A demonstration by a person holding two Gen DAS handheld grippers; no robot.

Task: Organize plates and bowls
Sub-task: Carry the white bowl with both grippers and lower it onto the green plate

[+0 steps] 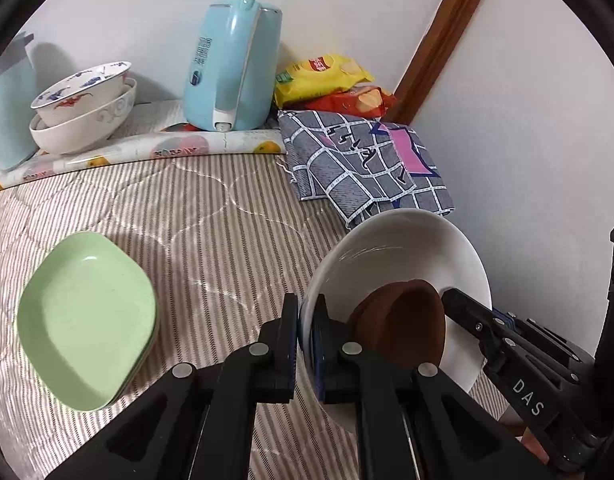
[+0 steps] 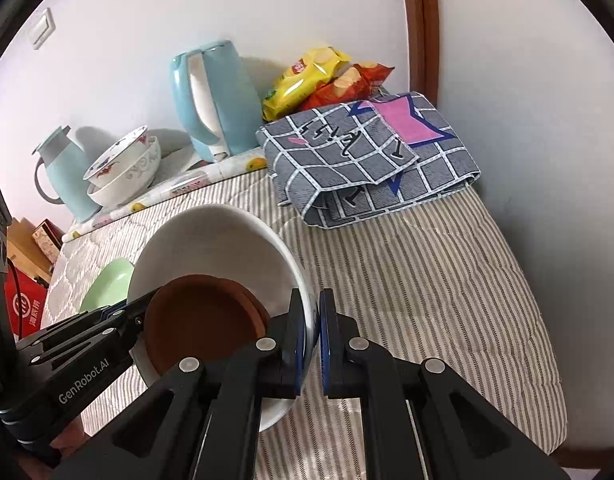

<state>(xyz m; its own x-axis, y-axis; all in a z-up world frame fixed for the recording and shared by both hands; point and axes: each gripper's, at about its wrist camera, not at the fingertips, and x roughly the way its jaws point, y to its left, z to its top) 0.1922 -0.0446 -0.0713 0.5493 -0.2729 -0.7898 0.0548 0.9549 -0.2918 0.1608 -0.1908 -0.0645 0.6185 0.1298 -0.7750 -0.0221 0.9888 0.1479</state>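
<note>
A white plate (image 1: 407, 248) is held up off the striped bed between both grippers, with brown saucers (image 1: 403, 324) lying in it. My left gripper (image 1: 305, 344) is shut on the plate's left rim. My right gripper (image 2: 311, 340) is shut on the plate's right rim (image 2: 211, 232); the brown saucers (image 2: 203, 320) show inside it. The other gripper's fingers (image 1: 479, 320) reach the plate's far edge in each view. Green square plates (image 1: 87, 320) lie stacked on the bed to the left, also seen in the right wrist view (image 2: 107, 284). Two patterned bowls (image 1: 83, 108) are nested at the back left.
A light blue kettle (image 1: 235, 68) stands on a rolled fruit-print mat (image 1: 147, 152) at the back. Snack bags (image 1: 327, 76) and a folded grey checked cloth (image 1: 367, 164) lie at the back right by the wall. A blue flask (image 2: 63, 172) stands behind the bowls.
</note>
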